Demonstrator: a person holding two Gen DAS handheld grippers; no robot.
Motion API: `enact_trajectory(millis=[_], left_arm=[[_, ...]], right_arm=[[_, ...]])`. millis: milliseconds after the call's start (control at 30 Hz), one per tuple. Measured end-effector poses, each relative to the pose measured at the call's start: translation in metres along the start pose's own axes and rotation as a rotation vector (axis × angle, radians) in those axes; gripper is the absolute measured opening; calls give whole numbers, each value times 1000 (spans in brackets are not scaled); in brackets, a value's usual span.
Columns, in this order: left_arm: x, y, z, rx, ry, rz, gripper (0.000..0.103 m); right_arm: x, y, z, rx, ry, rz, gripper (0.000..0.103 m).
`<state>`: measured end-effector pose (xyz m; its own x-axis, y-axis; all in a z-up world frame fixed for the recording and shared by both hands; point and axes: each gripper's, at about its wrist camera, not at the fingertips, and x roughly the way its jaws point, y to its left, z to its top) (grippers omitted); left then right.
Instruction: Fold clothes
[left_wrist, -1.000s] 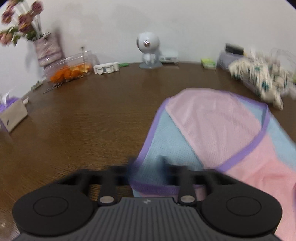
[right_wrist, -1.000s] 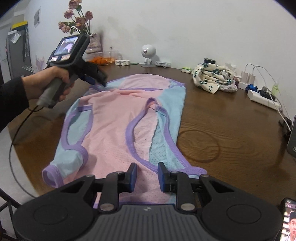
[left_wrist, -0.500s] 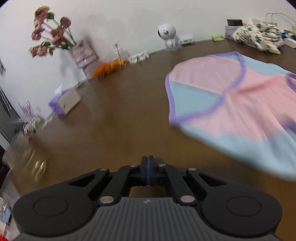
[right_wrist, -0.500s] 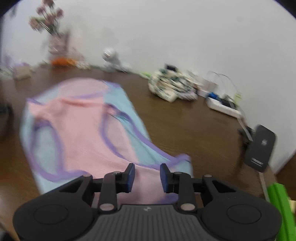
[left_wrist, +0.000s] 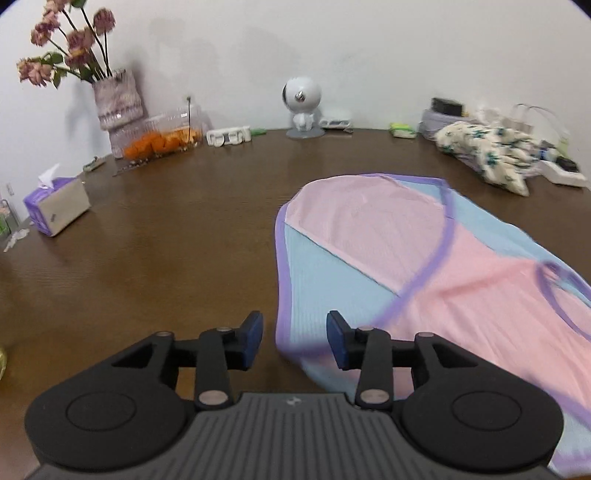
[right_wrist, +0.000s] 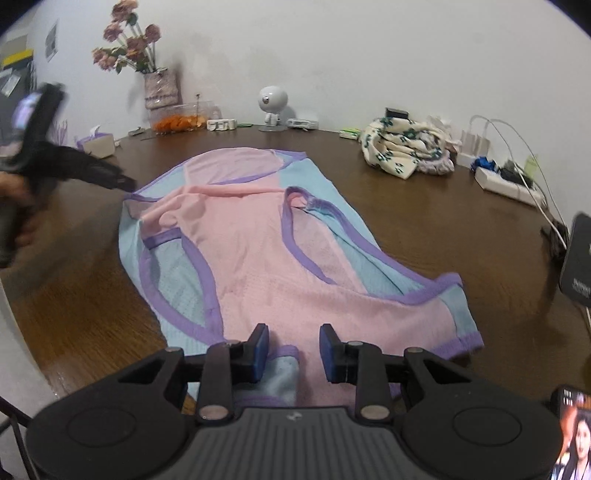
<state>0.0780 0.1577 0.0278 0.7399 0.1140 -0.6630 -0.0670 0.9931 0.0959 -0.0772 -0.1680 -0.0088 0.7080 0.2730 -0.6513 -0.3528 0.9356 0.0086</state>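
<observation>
While the pink-and-blue garment (right_wrist: 258, 236) lies spread flat on the brown worktop (left_wrist: 166, 229), a clear tub (left_wrist: 166, 133) by the wall holds what look like orange fruit. The left hand-held gripper (left_wrist: 294, 334), just opening, hovers released at the garment's purple edge; the right hand-held gripper (right_wrist: 294, 349) sits parted over its near hem.

A dark brown wooden bench (right_wrist: 424, 229) carries a pink, light-blue and purple-trimmed mesh garment (right_wrist: 258, 251) spread flat across its middle. Along the far edge stand a vase of dried pink flowers (right_wrist: 159, 88), a clear box of orange fruit (right_wrist: 181, 120), a small white round-headed figure (right_wrist: 272, 107) and a crumpled cream floral cloth (right_wrist: 399, 151). A purple tissue box (left_wrist: 55, 206) sits near the far left edge.
</observation>
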Motion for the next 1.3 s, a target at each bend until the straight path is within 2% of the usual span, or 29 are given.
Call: enact_trajectory(millis=[100,133,167,200,233,333,433,567,667,700,767,800,833,867,900,933,1033,1100,1167,1233,1300], left_arm=[[24,-1,7,-43,17,-40,38],[29,0,8,-56,18,-47,35],[33,-2,9,-62,15,-49,27],[35,-4,10,-52,13,-41,5],[36,-8,11,-25,14,-22,2],[28,-8,3,16,12,-18,0],[6,12,-21,-21,7,-1,0],[-50,32,-68,-60,51,75,0],[-93,8,-96,-34,92,81,3],[-104,9,-99,-48,72,80,4],[-127,20,-101,-91,-20,76,6],[-136,26,-99,-109,-70,59,12],[-140,32,-96,-128,-97,29,17],[-141,37,-93,-146,-106,-19,28],[-137,38,-91,-156,-103,-80,32],[-132,36,-90,-152,-90,-137,32],[-121,31,-94,-101,-72,-292,32],[-118,31,-101,-71,-86,-402,35],[-113,33,-108,-77,-68,-463,36],[-106,35,-112,-90,-32,-491,36],[-101,37,-114,-74,-7,-515,36]], right_arm=[[-1,-4,0,-5,6,-1,28],[0,-5,1,-8,8,2,28],[0,-6,1,-12,9,4,28],[0,-6,2,-16,11,7,28],[1,-7,2,-18,11,10,29],[0,-9,2,-16,9,5,29],[2,-14,4,-2,8,-33,33],[8,-21,10,-18,4,-80,33],[17,-24,19,-53,11,-141,33],[21,-24,23,-69,15,-170,33],[25,-22,33,-88,14,-245,33],[23,-19,40,-88,-8,-247,33],[19,-15,47,-80,-36,-206,33],[15,-11,55,-63,-58,-132,33],[15,-5,66,-48,-73,-41,33],[15,1,78,-32,-85,54,34],[45,32,119,-44,-72,222,34],[80,49,149,-45,-35,281,34],[120,67,173,-40,26,330,34],[159,88,190,-33,83,300,34],[180,108,197,-47,105,259,34]])
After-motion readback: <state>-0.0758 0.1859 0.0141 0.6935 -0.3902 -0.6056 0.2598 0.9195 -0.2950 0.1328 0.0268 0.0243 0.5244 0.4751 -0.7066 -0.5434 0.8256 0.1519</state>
